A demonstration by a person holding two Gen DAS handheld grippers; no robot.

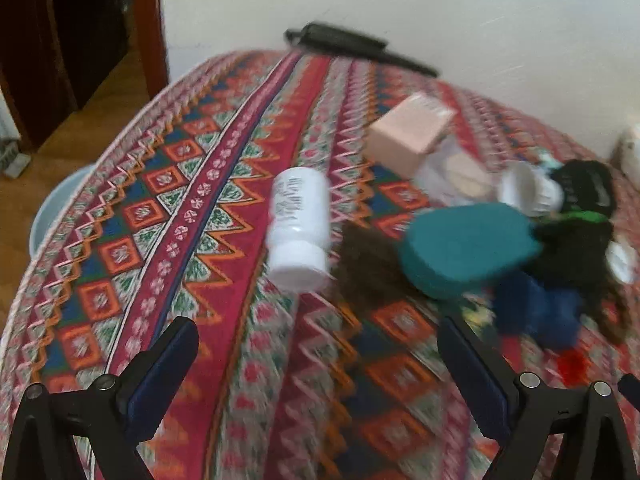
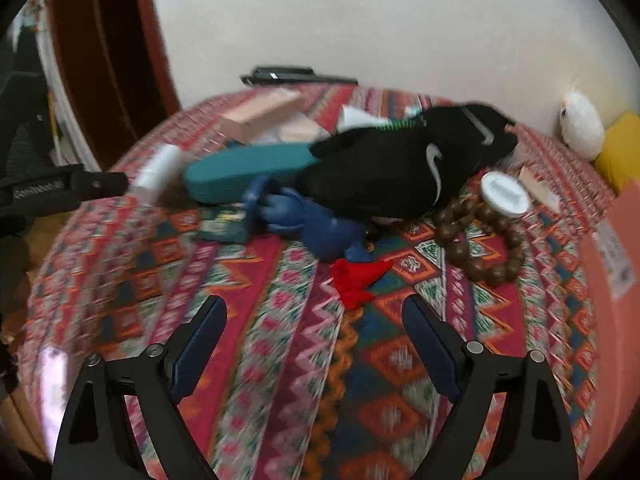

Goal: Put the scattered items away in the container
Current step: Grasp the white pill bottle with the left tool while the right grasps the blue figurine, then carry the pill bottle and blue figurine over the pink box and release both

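On the table [image 2: 280, 380], covered by a patterned red cloth, the scattered items lie in a loose heap toward the far side. Left tool [image 1: 316, 364]: fingers spread wide, holding nothing, hovering above the cloth short of a white bottle [image 1: 298, 228] that lies on its side. Right tool [image 2: 314, 344]: likewise wide open and empty, with a small red piece [image 2: 356, 278] just beyond its tips. Beside the bottle, a teal case [image 1: 464, 250] rests partly over a dark brown blurred object whose nature cannot be told. A black fabric item [image 2: 404, 164] with white markings overlaps the teal case's far end and lies across a blue plastic object [image 2: 320, 220]. A brown bead bracelet [image 2: 480, 240] sits to the right of the fabric, touching a white round lid [image 2: 504, 194]. A pink box [image 1: 408, 130] lies behind the heap. At the right edge of the right wrist view, the wall of an orange-pink container [image 2: 612, 320] stands well apart from the bottle.
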